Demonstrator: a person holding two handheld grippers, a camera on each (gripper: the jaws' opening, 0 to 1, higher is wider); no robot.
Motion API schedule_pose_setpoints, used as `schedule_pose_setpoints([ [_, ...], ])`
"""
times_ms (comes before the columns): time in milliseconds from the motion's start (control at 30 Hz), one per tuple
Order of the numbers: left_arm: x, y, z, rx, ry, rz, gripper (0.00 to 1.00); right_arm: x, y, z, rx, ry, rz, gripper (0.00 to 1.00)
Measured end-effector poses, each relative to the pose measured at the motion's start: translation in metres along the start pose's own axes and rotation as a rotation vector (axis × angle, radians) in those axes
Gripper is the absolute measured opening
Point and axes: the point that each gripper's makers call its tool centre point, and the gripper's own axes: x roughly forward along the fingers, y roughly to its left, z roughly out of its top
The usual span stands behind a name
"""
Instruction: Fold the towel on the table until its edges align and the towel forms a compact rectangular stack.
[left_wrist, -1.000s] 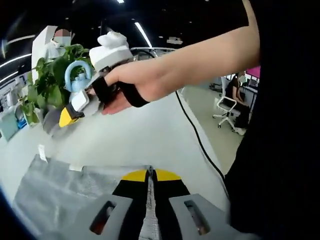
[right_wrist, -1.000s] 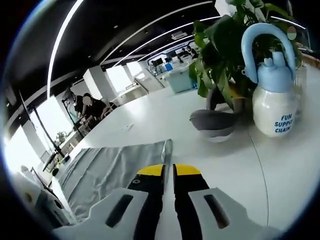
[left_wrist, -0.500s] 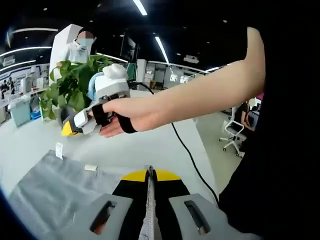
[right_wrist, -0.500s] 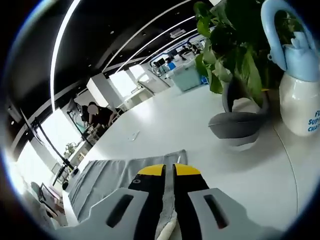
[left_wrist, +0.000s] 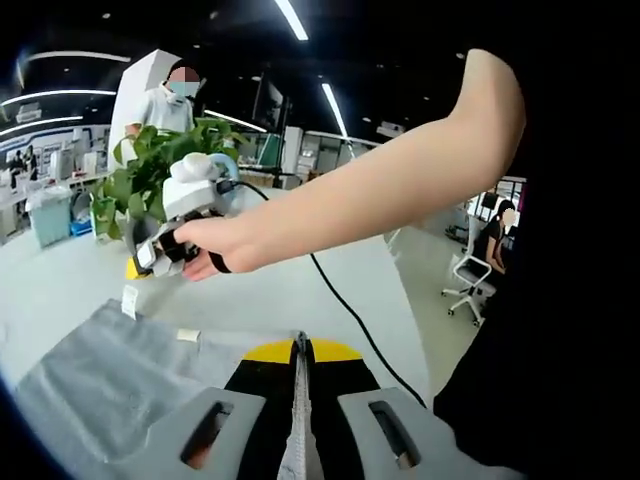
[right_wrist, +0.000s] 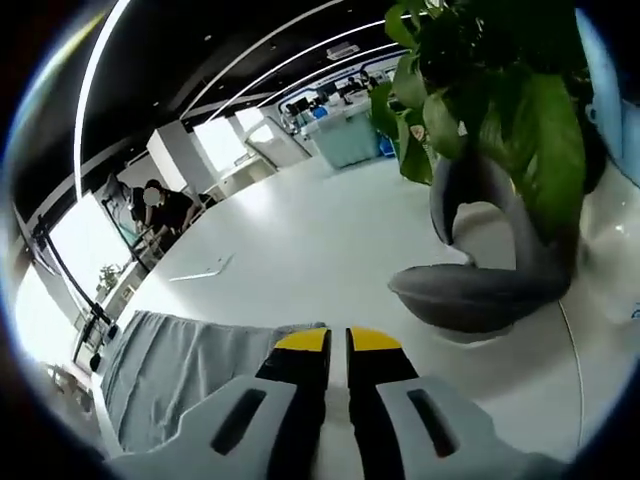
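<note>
Towel (left_wrist: 110, 375), grey, lies spread on the white counter (left_wrist: 290, 295), with a white label tag standing up at its far corner and a second small tag on the far edge. In the left gripper view, the left tongs (left_wrist: 301, 350) are clenched on the near edge of the towel: a thin ridge of grey fabric runs up between the yellow-tipped jaws. The right tongs (left_wrist: 140, 262), carried in the person's right hand (left_wrist: 215, 245), are held above the counter beyond the towel's far corner, just in front of a potted plant (left_wrist: 150, 170); a black cable trails from them across the counter.

In the right gripper view, the right tongs (right_wrist: 337, 340) have their jaws nearly together; whether they pinch anything, I cannot tell. The towel (right_wrist: 180, 365) lies to the left of and under the jaw tips. The grey plant pot (right_wrist: 480, 290) sits near, ahead and to the right.
</note>
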Motion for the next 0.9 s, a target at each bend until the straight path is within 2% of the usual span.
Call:
schedule_pose_setpoints([
  [267, -0.01, 0.006, 0.006, -0.021, -0.023, 0.026, 0.04, 0.016, 0.002, -0.012, -0.017, 0.051, 0.018, 0.07],
  [367, -0.013, 0.011, 0.0, -0.007, -0.001, 0.047, 0.04, 0.021, 0.004, -0.015, -0.02, 0.066, 0.026, 0.1],
  [500, -0.019, 0.015, 0.0, -0.029, -0.014, 0.066, 0.04, 0.028, 0.008, -0.018, -0.021, 0.089, 0.041, 0.13],
  [800, -0.033, 0.015, 0.002, -0.027, -0.019, 0.113, 0.04, 0.042, 0.014, -0.017, -0.079, 0.122, 0.04, 0.12],
  [900, -0.038, 0.018, 0.001, -0.042, -0.028, 0.135, 0.04, 0.044, 0.016, -0.019, -0.093, 0.124, 0.04, 0.08],
])
